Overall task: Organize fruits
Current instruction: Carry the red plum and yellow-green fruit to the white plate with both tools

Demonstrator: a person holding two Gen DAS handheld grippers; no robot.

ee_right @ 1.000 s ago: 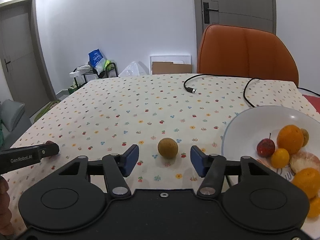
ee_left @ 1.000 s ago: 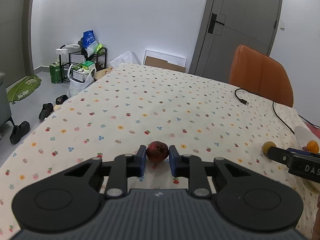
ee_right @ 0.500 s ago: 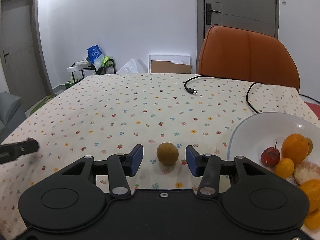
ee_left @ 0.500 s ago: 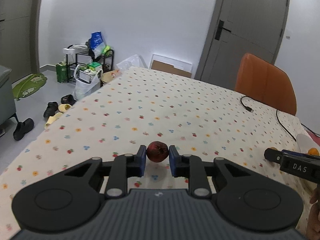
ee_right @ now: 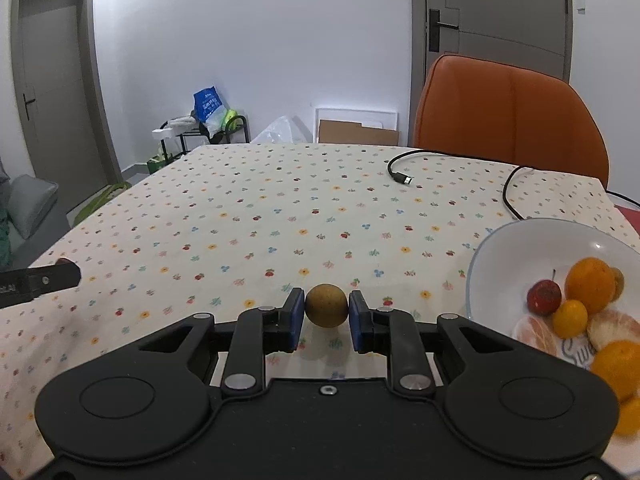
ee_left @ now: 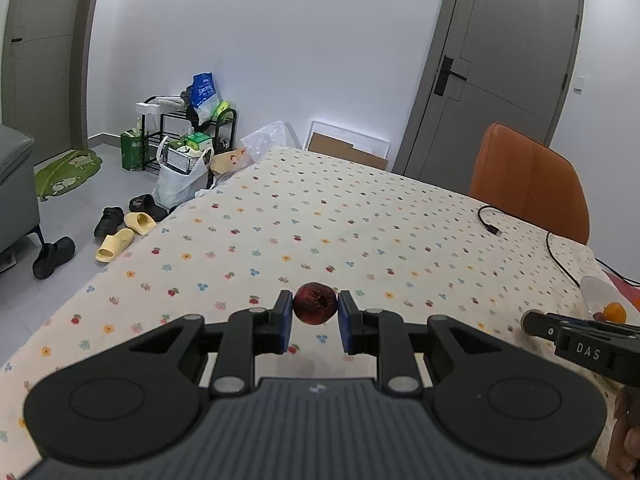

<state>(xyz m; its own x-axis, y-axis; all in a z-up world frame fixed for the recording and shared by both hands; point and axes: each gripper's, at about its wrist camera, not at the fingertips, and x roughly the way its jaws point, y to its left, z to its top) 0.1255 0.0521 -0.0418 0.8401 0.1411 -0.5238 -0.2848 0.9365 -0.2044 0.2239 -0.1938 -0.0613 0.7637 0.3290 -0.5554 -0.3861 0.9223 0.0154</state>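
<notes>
Two fruits are gripped, a dark red fruit (ee_left: 315,303) in our left gripper (ee_left: 314,312) jaws and a brown round fruit (ee_right: 326,305) in our right gripper (ee_right: 325,314) jaws, so next we judge both need carrying to the white bowl (ee_right: 520,240) at frame right.

My left gripper (ee_left: 315,322) is black with blue pads, pinching a dark red fruit (ee_left: 315,303); my right gripper (ee_right: 326,325) matches, around a dull yellow-brown fruit (ee_right: 326,305). The bench (ee_right: 280,216) wears cream cloth dotted with small coloured flowers. The white bowl (ee_right: 500,256) shows orange and red fruit.
</notes>
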